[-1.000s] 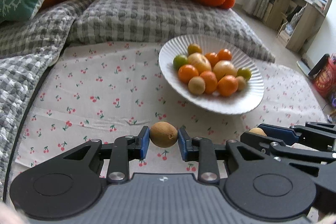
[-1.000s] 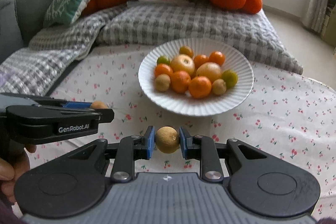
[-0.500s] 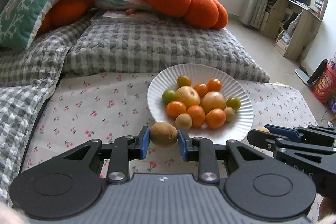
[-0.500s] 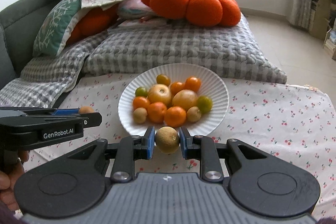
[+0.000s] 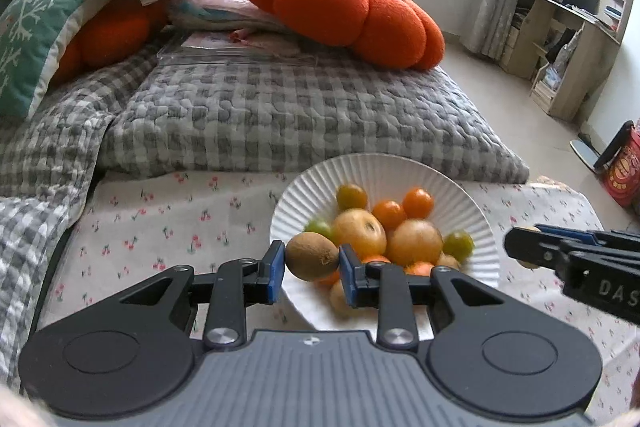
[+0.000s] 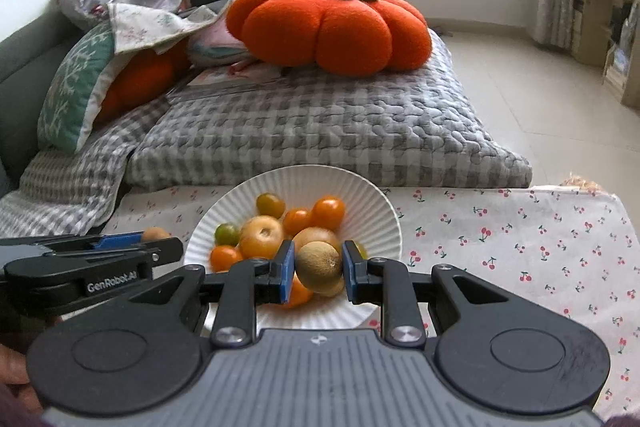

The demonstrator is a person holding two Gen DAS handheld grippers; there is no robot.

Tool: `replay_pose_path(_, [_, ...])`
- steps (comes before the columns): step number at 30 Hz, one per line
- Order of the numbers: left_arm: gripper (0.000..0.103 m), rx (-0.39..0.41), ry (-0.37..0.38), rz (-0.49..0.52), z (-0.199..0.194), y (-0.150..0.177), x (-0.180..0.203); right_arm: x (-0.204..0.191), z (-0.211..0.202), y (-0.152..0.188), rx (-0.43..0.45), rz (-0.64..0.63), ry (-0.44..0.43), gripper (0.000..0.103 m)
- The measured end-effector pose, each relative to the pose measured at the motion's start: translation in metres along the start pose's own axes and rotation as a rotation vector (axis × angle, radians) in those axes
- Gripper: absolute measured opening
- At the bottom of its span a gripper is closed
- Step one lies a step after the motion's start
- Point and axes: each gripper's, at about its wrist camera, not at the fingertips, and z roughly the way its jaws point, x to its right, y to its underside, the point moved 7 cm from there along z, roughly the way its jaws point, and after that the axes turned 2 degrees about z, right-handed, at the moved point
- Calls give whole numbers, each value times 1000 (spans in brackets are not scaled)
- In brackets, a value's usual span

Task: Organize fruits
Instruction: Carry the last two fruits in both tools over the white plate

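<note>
My left gripper [image 5: 312,262] is shut on a brown kiwi [image 5: 311,255], held over the near left rim of a white ribbed plate [image 5: 384,173]. The right gripper [image 6: 319,266] is shut on a second kiwi [image 6: 319,267], held over the near part of the same plate [image 6: 320,179]. The plate holds several oranges, green citrus and yellow apples. In the left wrist view the right gripper [image 5: 520,247] shows at the right edge. In the right wrist view the left gripper [image 6: 160,241] shows at the left with its kiwi [image 6: 154,233] peeking out.
The plate sits on a white cherry-print cloth [image 6: 520,235]. Behind it lies a grey checked quilt [image 5: 288,115] with an orange pumpkin cushion [image 5: 344,7] and a green pillow [image 5: 32,35]. Shelves [image 5: 576,39] stand at the far right; a red container [image 5: 624,171] is on the floor.
Both grippers have moved forward and up with their kiwis, from over the cloth in front of the plate to over the plate's near rim. Their grips are unchanged.
</note>
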Motion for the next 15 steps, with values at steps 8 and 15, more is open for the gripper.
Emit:
replay_pose_path(8, [23, 9, 71, -40, 25, -19, -6, 27, 27, -15, -11, 113, -23, 22])
replay_pose_path(15, [23, -15, 97, -28, 53, -23, 6, 27, 52, -13, -43, 115, -36, 22])
